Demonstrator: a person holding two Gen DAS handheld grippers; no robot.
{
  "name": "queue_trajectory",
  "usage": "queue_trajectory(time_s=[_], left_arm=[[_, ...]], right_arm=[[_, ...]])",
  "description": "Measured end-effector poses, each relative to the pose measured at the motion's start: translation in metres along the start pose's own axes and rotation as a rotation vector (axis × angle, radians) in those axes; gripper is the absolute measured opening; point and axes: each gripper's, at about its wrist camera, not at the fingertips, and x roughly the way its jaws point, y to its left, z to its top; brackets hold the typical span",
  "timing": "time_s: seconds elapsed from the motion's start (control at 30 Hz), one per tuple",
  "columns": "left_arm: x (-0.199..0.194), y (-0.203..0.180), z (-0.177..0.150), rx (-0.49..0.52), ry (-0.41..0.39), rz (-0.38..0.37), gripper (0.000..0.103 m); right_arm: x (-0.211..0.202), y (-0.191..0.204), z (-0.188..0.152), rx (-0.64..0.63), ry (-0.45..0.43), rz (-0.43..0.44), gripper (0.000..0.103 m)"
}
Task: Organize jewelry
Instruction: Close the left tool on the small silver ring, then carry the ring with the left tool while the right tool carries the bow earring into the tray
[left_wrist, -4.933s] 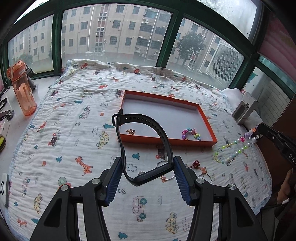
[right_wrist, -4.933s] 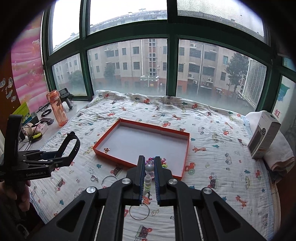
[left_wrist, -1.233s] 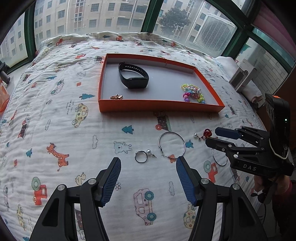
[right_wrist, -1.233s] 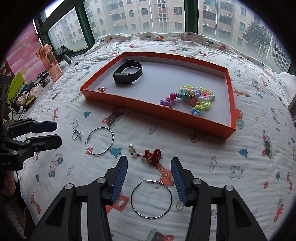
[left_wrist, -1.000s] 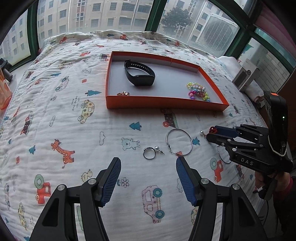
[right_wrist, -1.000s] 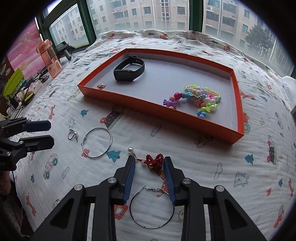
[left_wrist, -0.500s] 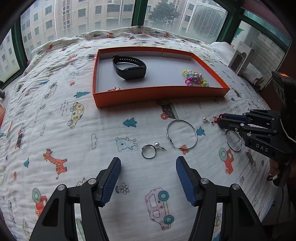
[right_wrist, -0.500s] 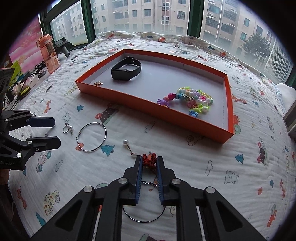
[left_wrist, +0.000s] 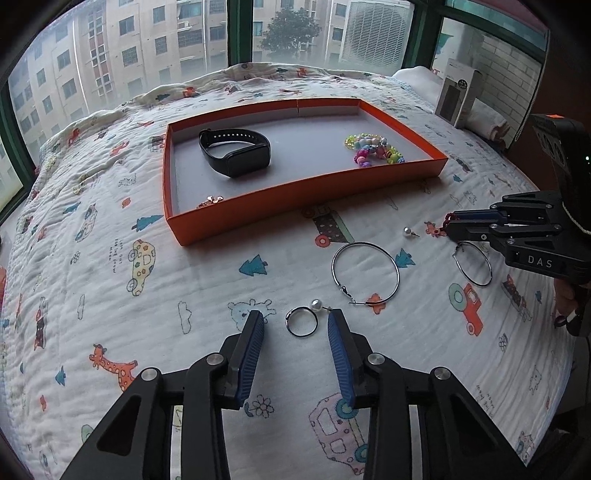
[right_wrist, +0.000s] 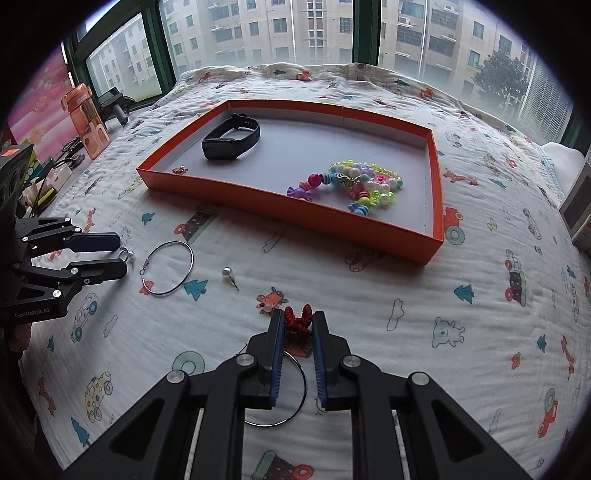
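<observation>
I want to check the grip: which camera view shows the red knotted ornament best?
The right wrist view: the red knotted ornament sits close, between the right hand-held gripper fingers. The left wrist view shows only a small red bit at that gripper's tip.

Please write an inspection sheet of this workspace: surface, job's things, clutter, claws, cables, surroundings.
Surface: printed blanket.
Job's things: orange tray holds black wristband, bead necklace, small gold piece; outside lie two hoop earrings, ring, pearl stud.
Clutter: orange bottle, white box.
Claws: left claw open around ring; right claw shut on red knot ornament.
Cables: tangle by bottle.
Surroundings: windows, apartment blocks.
</observation>
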Motion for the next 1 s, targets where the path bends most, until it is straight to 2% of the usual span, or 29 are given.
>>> queue_trajectory(time_s=[0.27,0.37,0.57,0.73,1.0], left_arm=[[0.000,-0.005,-0.004,0.037,-0.031,0.033,0.019],[-0.001,-0.006,-0.006,0.035,-0.035,0.041,0.019],[-0.014,-0.001,-0.004,-0.040,-0.055,0.042,0.019],[-0.044,-0.002,0.000,-0.098,-0.119,0.043,0.019],[-0.093,-0.015,0.011,-0.137,-0.226,0.045,0.019]], right_arm=[[-0.003,0.001,-0.001,0.006,-0.008,-0.005,0.017],[-0.006,0.000,-0.002,0.017,-0.016,-0.006,0.017],[-0.024,-0.001,-0.003,0.039,-0.058,-0.004,0.017],[-0.046,0.002,-0.004,0.050,-0.112,-0.001,0.017],[-0.079,0.007,-0.001,0.064,-0.196,-0.029,0.017]])
